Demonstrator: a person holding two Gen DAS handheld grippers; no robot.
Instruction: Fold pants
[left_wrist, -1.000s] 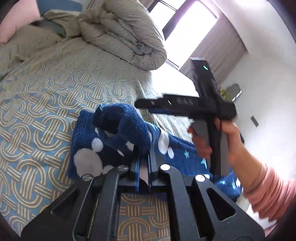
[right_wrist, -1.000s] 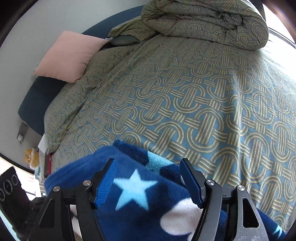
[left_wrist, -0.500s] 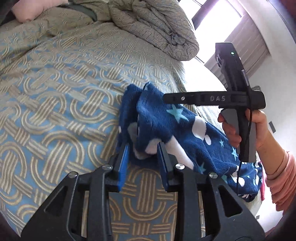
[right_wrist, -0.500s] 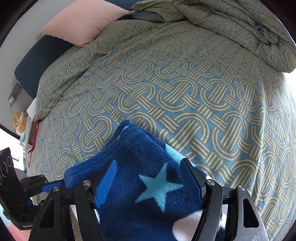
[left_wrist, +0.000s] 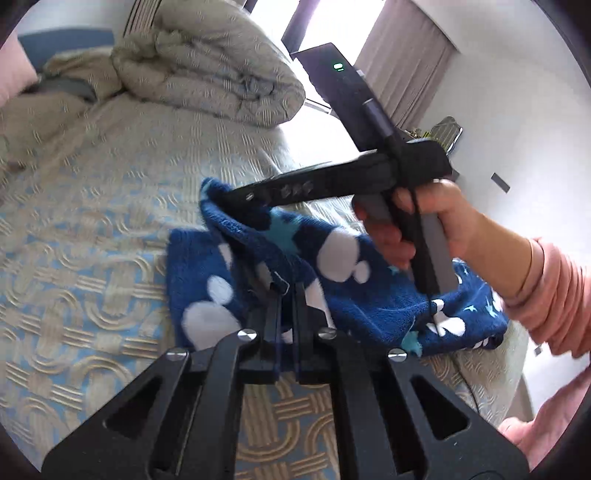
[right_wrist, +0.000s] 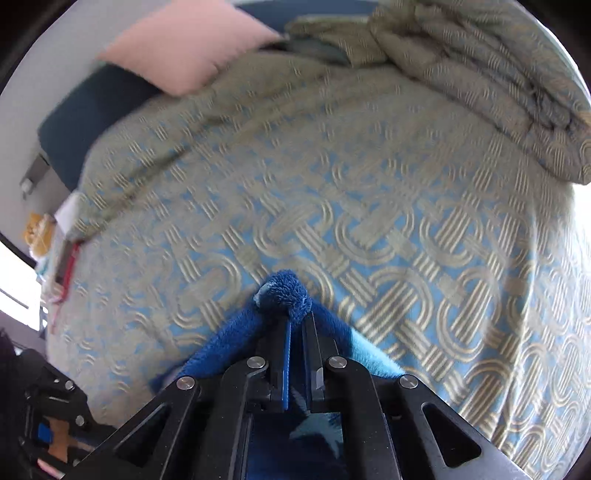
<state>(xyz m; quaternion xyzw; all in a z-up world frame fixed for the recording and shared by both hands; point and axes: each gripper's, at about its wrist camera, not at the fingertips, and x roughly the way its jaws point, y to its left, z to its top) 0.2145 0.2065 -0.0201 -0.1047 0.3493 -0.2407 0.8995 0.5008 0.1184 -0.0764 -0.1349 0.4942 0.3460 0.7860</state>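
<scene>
The pants (left_wrist: 376, 295), dark blue fleece printed with white blobs and pale blue stars, lie bunched on the bed (left_wrist: 92, 229) close to its near edge, toward the near right corner as the left wrist view shows it, on a bedspread patterned in blue and tan interlocking arcs. The left gripper (left_wrist: 286, 291) has its jaws clenched on a fold of the pants, the two fingers almost meeting with fleece pinched between them and a thin thread or tag wire showing at the tips. The right gripper (right_wrist: 297, 321) is likewise clamped tight on the fabric: a tuft of blue fleece bulges out just past its fingertips, and the cloth drapes away to both sides beneath it. In the left wrist view the right gripper (left_wrist: 240, 195) reaches in from the right, held by the right hand (left_wrist: 417, 229) in a pink sleeve, and lifts a corner of the pants above the rest of the garment. At the far edge of the bed a rolled duvet (left_wrist: 214, 77) in the same tan pattern sits near the window side, and a pink pillow (right_wrist: 188, 44) rests at the far left corner against a dark blue headboard (right_wrist: 92, 114). No container holding anything can be made out in either view.
</scene>
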